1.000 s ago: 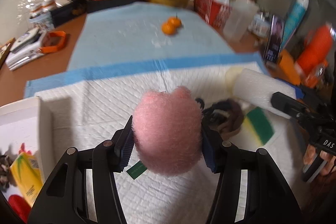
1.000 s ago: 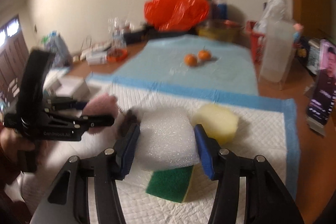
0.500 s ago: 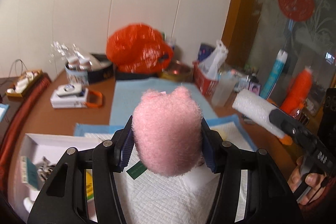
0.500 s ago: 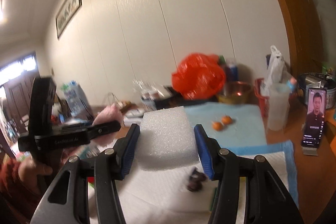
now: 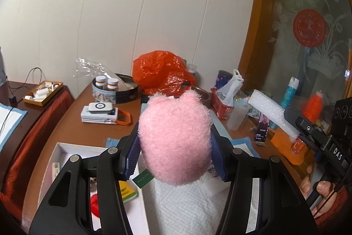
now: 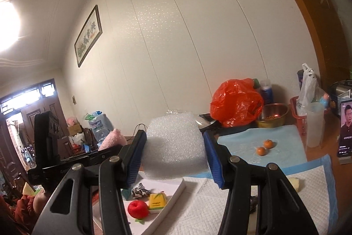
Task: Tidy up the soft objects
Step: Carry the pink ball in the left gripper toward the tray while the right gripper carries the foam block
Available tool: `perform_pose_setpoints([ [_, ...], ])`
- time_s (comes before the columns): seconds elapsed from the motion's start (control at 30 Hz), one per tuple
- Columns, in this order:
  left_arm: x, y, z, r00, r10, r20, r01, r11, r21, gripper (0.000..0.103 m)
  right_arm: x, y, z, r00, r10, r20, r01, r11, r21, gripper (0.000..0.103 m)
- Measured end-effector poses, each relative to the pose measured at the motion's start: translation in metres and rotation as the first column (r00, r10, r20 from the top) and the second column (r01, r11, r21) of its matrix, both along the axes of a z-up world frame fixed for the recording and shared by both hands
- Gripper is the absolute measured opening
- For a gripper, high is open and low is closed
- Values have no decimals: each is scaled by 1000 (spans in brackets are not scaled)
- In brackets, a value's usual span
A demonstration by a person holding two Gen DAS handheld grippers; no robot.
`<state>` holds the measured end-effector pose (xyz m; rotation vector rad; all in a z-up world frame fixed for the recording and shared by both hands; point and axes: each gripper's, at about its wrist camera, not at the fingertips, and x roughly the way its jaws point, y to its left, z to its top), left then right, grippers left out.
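Note:
My left gripper (image 5: 175,158) is shut on a fluffy pink plush (image 5: 176,138), held high above the table. In the right wrist view that plush (image 6: 113,139) shows at the left. A white foam block (image 6: 175,148) sits squeezed between the blue pads of my right gripper (image 6: 175,160), also lifted; the left wrist view has the foam (image 5: 272,113) at the right. Below stands a white box (image 6: 173,191) holding a red plush apple (image 6: 137,208), a yellow packet (image 6: 157,200) and a striped bundle (image 6: 140,191). The box rim (image 5: 72,147) lies under the left gripper.
A white quilted pad (image 6: 211,208) over a blue mat (image 6: 248,140) covers the table, with two small oranges (image 6: 264,147) and a yellow sponge (image 6: 293,183). An orange bag (image 5: 160,76), a red basket (image 5: 221,106), bottles and a phone (image 6: 345,127) crowd the far and right edges.
Both grippers rose from just above the pad and tilted up, each still holding its object. The green sponge and dark item dropped out of view; the white box came into view.

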<state>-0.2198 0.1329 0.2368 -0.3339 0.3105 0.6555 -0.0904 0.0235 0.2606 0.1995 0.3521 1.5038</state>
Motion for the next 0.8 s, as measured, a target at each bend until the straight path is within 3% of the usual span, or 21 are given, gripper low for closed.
perform_pose_setpoints([
  [0.33, -35, 4, 4, 999, 47, 27, -47, 999, 1, 56, -22, 9, 6, 1000, 29, 12, -29, 999, 17, 54],
  [0.8, -50, 12, -2, 997, 65, 32, -64, 998, -15, 56, -34, 20, 4, 999, 47, 16, -47, 999, 11, 54],
])
